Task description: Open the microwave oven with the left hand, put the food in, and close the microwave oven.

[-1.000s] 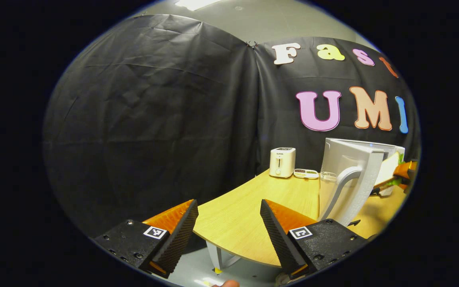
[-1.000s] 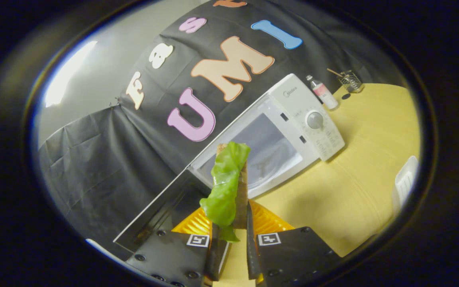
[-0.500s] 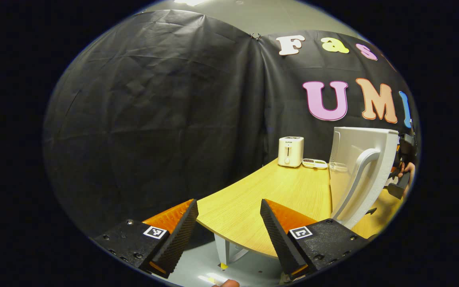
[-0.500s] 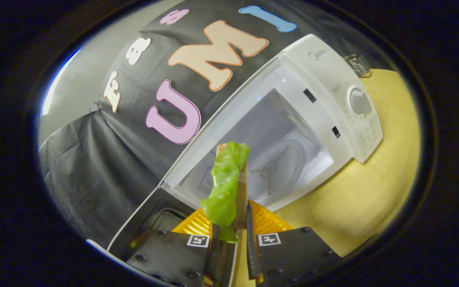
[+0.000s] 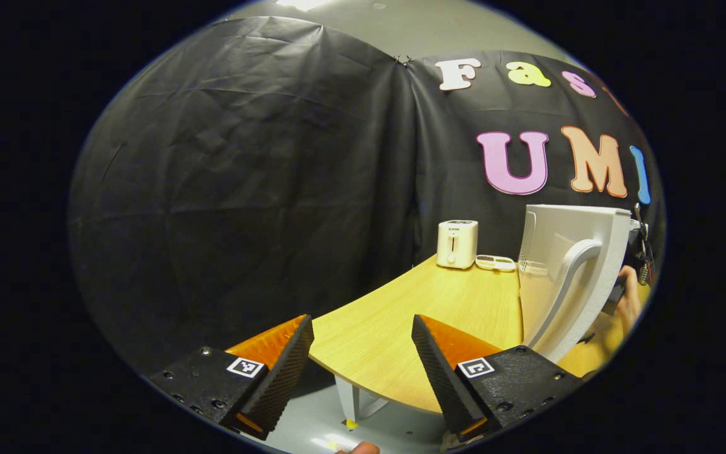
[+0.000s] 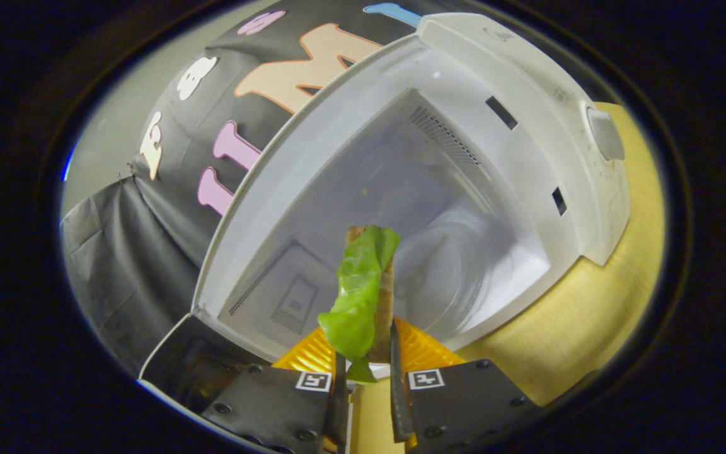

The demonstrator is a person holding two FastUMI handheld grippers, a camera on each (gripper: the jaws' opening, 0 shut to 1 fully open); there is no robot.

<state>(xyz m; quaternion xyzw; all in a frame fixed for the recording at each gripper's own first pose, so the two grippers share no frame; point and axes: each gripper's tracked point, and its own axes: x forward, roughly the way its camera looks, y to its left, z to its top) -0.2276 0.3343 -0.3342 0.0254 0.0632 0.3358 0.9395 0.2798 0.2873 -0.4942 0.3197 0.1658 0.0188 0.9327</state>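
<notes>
Microwave (image 6: pixel 438 189) nearer | right gripper (image 6: pixel 366 378) grips sandwich (image 6: pixel 366 290) | knob (image 6: pixel 605 133) blurred

A pale toaster (image 5: pixel 457 243) stands upright right of centre in the left gripper view, at the far edge of the wooden table (image 5: pixel 401 328). Just to its right lies a flat white tray (image 5: pixel 495 262) with dark compartments, close beside it; whether they touch cannot be told. Below the table's near edge, at the bottom of the frame, a white table leg (image 5: pixel 351 403) meets the grey floor (image 5: pixel 401 435).
</notes>
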